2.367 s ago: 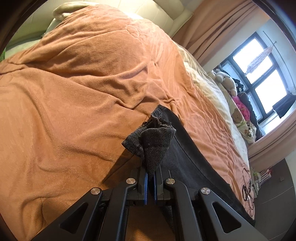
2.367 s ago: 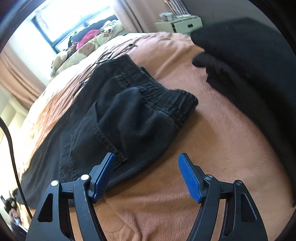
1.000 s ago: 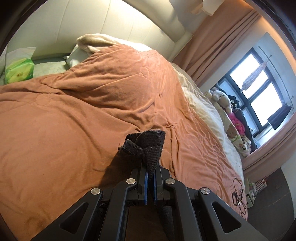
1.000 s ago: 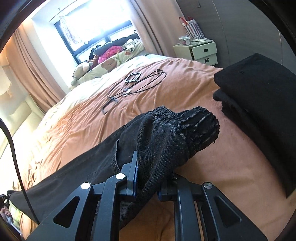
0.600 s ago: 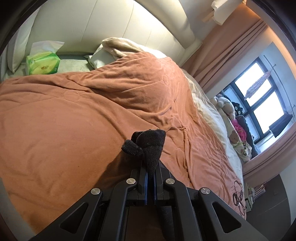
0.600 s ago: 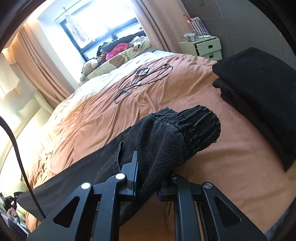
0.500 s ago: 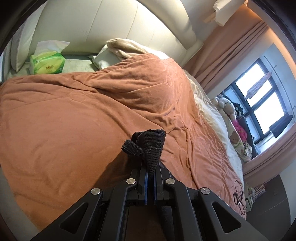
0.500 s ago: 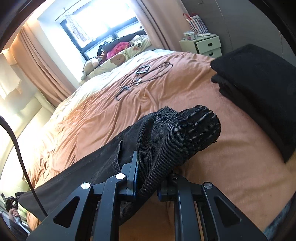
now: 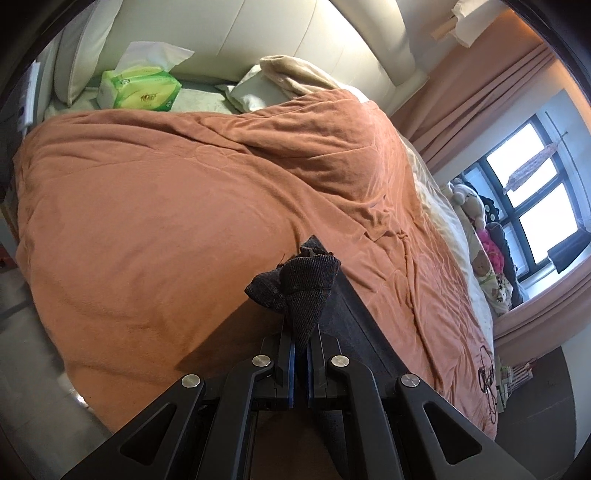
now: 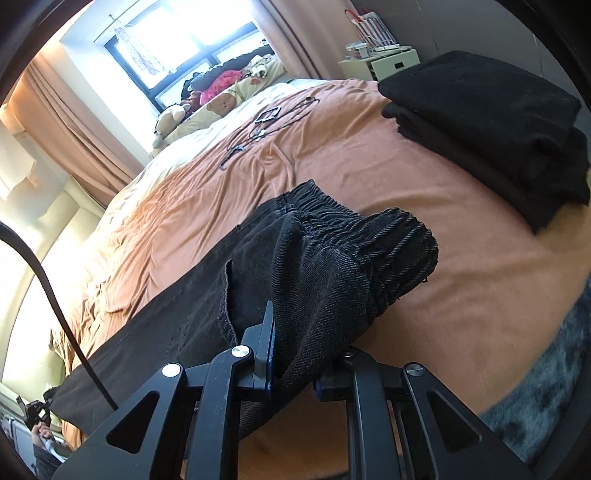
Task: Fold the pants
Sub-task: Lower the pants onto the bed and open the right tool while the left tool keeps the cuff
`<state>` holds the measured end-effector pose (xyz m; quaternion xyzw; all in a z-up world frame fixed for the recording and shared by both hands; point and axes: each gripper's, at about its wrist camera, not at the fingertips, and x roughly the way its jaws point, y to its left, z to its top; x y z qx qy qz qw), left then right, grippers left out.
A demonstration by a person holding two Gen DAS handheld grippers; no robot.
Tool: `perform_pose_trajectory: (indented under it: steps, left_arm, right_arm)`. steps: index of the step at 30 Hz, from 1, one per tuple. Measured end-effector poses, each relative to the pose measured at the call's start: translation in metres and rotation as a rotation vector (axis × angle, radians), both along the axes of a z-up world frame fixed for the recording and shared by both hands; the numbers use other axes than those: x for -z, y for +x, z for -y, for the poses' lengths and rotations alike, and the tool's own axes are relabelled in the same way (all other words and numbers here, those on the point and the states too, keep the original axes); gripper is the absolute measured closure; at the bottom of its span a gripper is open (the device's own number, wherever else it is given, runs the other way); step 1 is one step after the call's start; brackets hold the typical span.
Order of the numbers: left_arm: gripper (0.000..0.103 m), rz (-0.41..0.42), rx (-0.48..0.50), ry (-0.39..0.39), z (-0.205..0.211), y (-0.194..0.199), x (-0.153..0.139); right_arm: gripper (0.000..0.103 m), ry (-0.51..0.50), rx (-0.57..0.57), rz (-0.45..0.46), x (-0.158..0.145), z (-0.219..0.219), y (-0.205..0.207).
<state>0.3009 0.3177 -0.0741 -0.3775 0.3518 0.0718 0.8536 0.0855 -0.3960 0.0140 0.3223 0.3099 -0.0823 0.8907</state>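
The dark pants (image 10: 207, 306) lie stretched across the orange bedspread (image 9: 155, 206), and both ends are pinched. In the right wrist view the right claw (image 10: 291, 354) has its jaws clamped on a thick bunch of the ribbed elastic waistband (image 10: 388, 251), which bulges up above the blue pads; from there the pants run away along the bedspread to a far corner at the frame's lower left. This view alone shows a stack of folded black clothes (image 10: 491, 125) to the right of the waistband, a tangle of cables (image 10: 269, 122) beyond the waistband toward the window (image 10: 177, 48), and a white bedside cabinet (image 10: 384, 62) past the stack.

In the left wrist view the left claw (image 9: 301, 354) is squeezed nearly flat, with a small crumpled tip of the pants' hem (image 9: 299, 288) standing up between its pads and a dark strip of leg trailing to the right of it. Only this view shows the head of the bed beyond the hem: a cream headboard (image 9: 258, 33), pillows (image 9: 266, 88) and a green tissue pack (image 9: 140, 88). Plush toys (image 9: 472, 199) sit by the window in both.
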Motion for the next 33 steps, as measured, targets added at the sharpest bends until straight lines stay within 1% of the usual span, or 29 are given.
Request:
perform_pose_trajectory:
  steps: [2, 4, 7, 8, 9, 10, 11, 12, 14, 16, 20, 24, 26, 30, 33]
  left_arm:
    - [0.098, -0.033, -0.005, -0.008, -0.002, -0.001, 0.014]
    - [0.098, -0.074, -0.007, -0.012, -0.003, -0.001, 0.034]
    - [0.098, -0.15, -0.026, -0.032, -0.006, -0.005, 0.064]
    - [0.098, -0.155, -0.032, -0.043, -0.007, -0.008, 0.069]
    - [0.097, -0.143, -0.033, -0.06, -0.008, -0.012, 0.074]
    - [0.095, -0.132, -0.03, -0.065, -0.009, -0.014, 0.076]
    - [0.09, -0.127, -0.027, -0.066, -0.009, -0.016, 0.076]
    - [0.087, -0.126, -0.026, -0.065, -0.01, -0.017, 0.077]
    - [0.076, -0.115, -0.022, -0.071, -0.011, -0.02, 0.078]
    - [0.073, -0.104, -0.019, -0.077, -0.012, -0.021, 0.081]
    - [0.068, -0.079, -0.016, -0.109, -0.013, -0.02, 0.086]
    - [0.066, -0.053, -0.013, -0.131, -0.014, -0.016, 0.091]
    - [0.066, -0.037, -0.007, -0.142, -0.015, -0.014, 0.093]
    - [0.066, -0.012, -0.001, -0.186, -0.017, -0.014, 0.095]
    - [0.066, 0.005, 0.022, -0.223, -0.014, -0.018, 0.097]
  right_arm:
    - [0.092, 0.017, 0.006, -0.023, 0.007, 0.002, -0.003]
    - [0.091, 0.061, 0.019, -0.049, 0.02, 0.006, -0.002]
    - [0.089, 0.057, 0.033, -0.12, 0.035, 0.004, 0.001]
    - [0.086, 0.045, 0.037, -0.131, 0.036, 0.002, 0.0]
    - [0.083, 0.025, 0.04, -0.139, 0.035, -0.001, -0.002]
    - [0.083, -0.001, 0.041, -0.144, 0.032, -0.003, -0.005]
    - [0.082, -0.018, 0.04, -0.146, 0.029, -0.006, -0.007]
    - [0.081, -0.031, 0.04, -0.148, 0.026, -0.008, -0.01]
    - [0.078, -0.06, 0.04, -0.152, 0.018, -0.013, -0.017]
    - [0.077, -0.094, 0.039, -0.147, 0.011, -0.021, -0.023]
    - [0.077, -0.149, 0.039, -0.131, 0.002, -0.04, -0.039]
    - [0.077, -0.205, 0.035, -0.096, -0.018, -0.062, -0.048]
    - [0.077, -0.215, 0.009, -0.077, -0.025, -0.071, -0.05]
    - [0.077, -0.243, -0.063, -0.069, -0.03, -0.1, -0.04]
    - [0.077, -0.256, -0.116, -0.062, -0.031, -0.123, -0.026]
